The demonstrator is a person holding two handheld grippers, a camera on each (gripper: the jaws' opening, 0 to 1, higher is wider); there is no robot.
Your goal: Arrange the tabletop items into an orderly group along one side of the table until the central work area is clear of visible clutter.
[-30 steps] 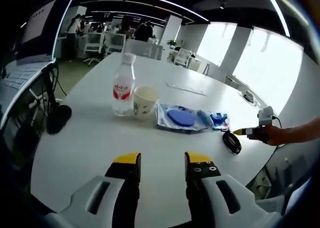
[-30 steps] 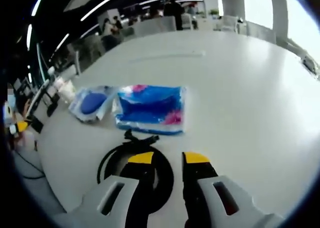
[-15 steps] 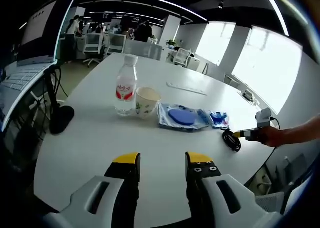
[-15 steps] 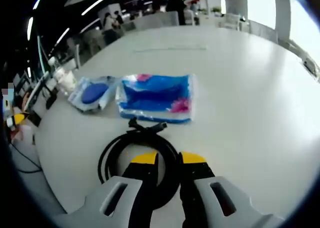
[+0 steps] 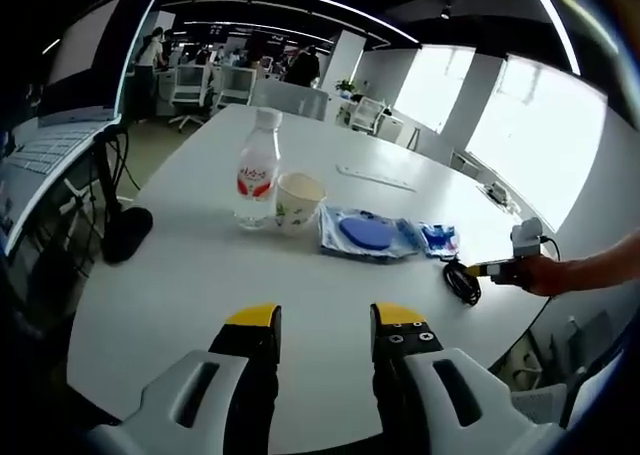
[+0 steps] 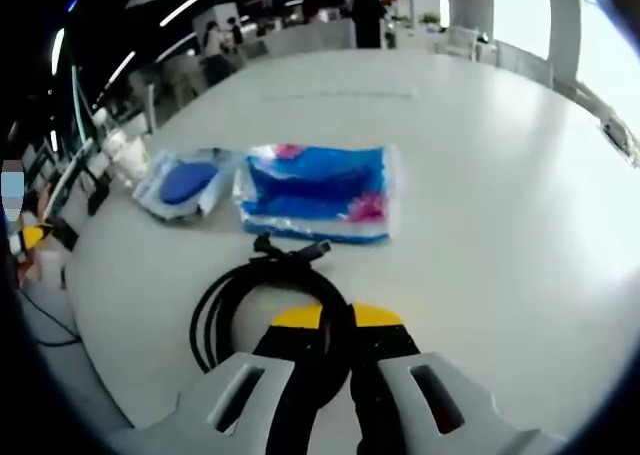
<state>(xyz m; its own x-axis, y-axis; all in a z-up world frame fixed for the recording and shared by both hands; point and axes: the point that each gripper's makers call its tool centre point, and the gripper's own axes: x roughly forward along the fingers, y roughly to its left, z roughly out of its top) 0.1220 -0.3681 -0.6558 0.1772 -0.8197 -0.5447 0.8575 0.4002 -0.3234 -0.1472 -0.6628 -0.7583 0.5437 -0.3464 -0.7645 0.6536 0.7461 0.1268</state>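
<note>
While my right tool [image 6: 336,316] pinches the black cable coil [image 6: 262,305], my left tool [image 5: 324,318] hangs parted over bare bench [image 5: 180,285].

My right tool's yellow-tipped jaws are nearly together on the near arc of the coil, which lies at the bench edge; in the left gripper view I see that same coil [image 5: 462,280] beside the hand [image 5: 537,272] holding the right tool. Just beyond the coil lies a blue and pink packet [image 6: 318,193], and next to it a clear pouch with a blue disc [image 6: 184,186]. From the left gripper view, the row runs on with a paper cup [image 5: 297,201] touching or just beside a water bottle [image 5: 257,172]. My left tool grips nothing.
</note>
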